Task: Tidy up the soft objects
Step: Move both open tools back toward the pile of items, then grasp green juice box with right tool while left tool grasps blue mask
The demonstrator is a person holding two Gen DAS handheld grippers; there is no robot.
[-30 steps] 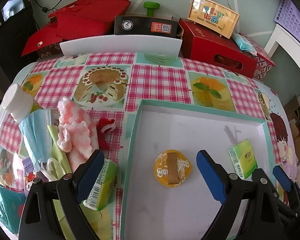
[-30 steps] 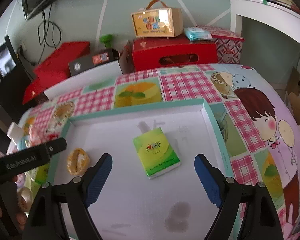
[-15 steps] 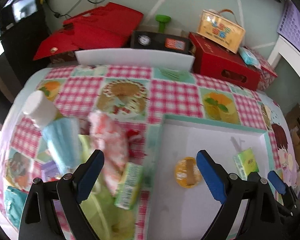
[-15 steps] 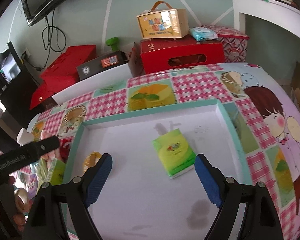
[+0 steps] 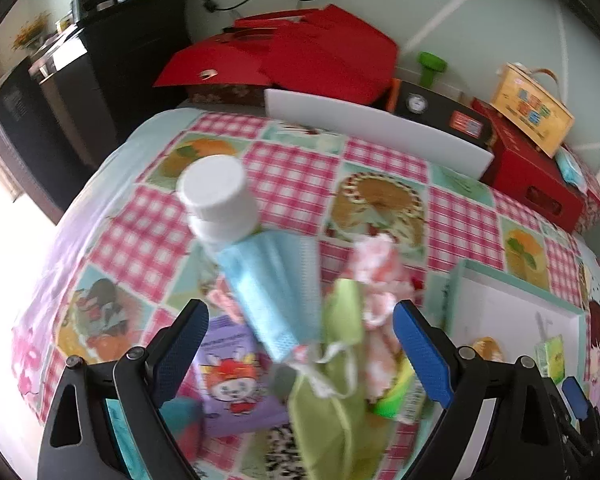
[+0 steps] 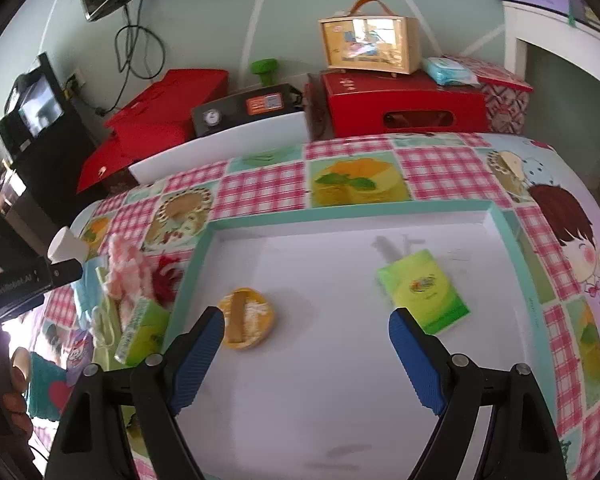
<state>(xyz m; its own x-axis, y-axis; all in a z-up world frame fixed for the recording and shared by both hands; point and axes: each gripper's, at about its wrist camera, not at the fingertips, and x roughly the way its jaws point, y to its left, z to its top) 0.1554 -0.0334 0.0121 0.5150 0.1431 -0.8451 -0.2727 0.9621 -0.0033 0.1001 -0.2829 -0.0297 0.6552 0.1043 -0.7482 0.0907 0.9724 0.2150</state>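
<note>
Between open left gripper [image 5: 300, 344] pads — crumpled blue mask [image 5: 276, 280]

The tabletop [image 6: 260, 188] wears a pink checked cloth printed with cakes and cartoon children. A white tray [image 6: 380, 380] with a teal rim fills the lower right of the right wrist view. Left of it lie a white bottle [image 5: 216, 196], a blue face mask [image 5: 276, 288], a pink fluffy cloth [image 5: 380, 276], a green pouch [image 5: 332, 400] and a purple packet [image 5: 232, 384].
</note>
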